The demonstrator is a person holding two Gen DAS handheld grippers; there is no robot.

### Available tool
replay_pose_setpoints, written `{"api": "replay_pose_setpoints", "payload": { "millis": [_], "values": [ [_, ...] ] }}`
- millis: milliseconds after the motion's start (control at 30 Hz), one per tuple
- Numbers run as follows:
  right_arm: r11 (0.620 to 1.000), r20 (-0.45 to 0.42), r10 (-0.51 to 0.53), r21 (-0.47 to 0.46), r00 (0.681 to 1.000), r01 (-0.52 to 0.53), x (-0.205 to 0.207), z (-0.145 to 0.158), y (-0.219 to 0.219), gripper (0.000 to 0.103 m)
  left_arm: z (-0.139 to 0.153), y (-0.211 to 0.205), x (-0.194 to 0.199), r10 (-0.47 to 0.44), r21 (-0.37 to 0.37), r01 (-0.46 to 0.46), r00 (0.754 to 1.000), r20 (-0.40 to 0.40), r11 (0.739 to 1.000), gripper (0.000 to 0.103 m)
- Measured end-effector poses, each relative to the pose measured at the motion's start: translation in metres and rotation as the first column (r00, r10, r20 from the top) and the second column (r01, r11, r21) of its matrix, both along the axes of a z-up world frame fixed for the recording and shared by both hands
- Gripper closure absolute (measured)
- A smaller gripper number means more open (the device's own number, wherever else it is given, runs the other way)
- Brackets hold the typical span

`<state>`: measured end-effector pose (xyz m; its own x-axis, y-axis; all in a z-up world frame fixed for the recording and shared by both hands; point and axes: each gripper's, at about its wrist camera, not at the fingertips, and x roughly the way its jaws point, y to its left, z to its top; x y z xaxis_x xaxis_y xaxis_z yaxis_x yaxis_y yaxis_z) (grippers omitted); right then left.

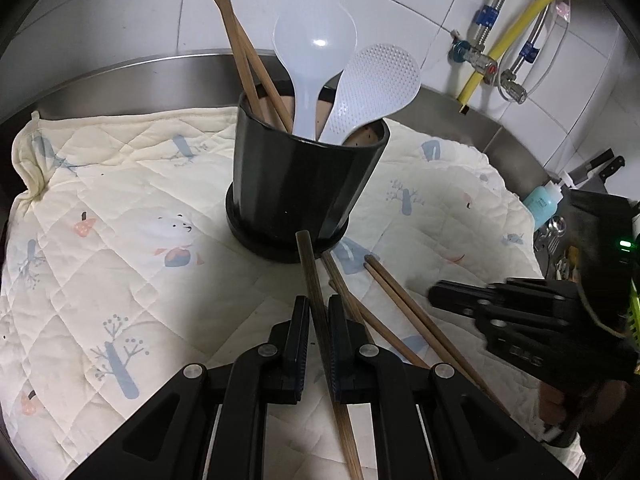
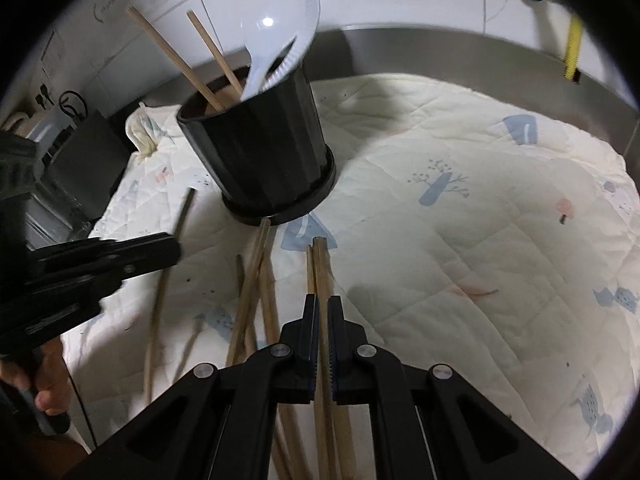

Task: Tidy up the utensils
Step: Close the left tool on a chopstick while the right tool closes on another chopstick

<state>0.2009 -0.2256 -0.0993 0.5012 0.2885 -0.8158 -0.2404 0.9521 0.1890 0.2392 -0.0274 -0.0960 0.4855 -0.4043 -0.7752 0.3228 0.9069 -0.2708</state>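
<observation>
A black utensil holder [image 1: 304, 184] stands on a quilted cloth [image 1: 120, 240]. It holds two wooden chopsticks [image 1: 244, 56], a white spoon [image 1: 316, 52] and a white rice paddle [image 1: 372, 84]. My left gripper [image 1: 318, 312] is shut on a dark chopstick [image 1: 310, 272] that points at the holder's base. Several loose chopsticks [image 1: 400, 312] lie on the cloth to its right. My right gripper [image 2: 323, 312] is shut on a pair of chopsticks [image 2: 320, 268] in front of the holder [image 2: 264, 148]. The left gripper also shows in the right wrist view [image 2: 172, 252].
A steel counter rim [image 1: 160, 80] and a tiled wall run behind the cloth. Pipes and a yellow hose [image 1: 516, 28] are at the back right. A blue bottle [image 1: 542, 200], knives and cutlery sit at the right edge. More loose chopsticks [image 2: 256, 292] lie left of the right gripper.
</observation>
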Motion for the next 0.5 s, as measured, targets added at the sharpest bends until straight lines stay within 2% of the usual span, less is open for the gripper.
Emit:
{"api": "replay_pose_setpoints", "payload": {
  "millis": [500],
  "values": [
    [0.994,-0.035,0.069,-0.081,0.997,-0.072,0.025,-0.015,0.019,0.095,0.008,0.013,-0.001,0.011,-0.015,-0.011,1.0,0.01,1.0,0.093]
  ]
}}
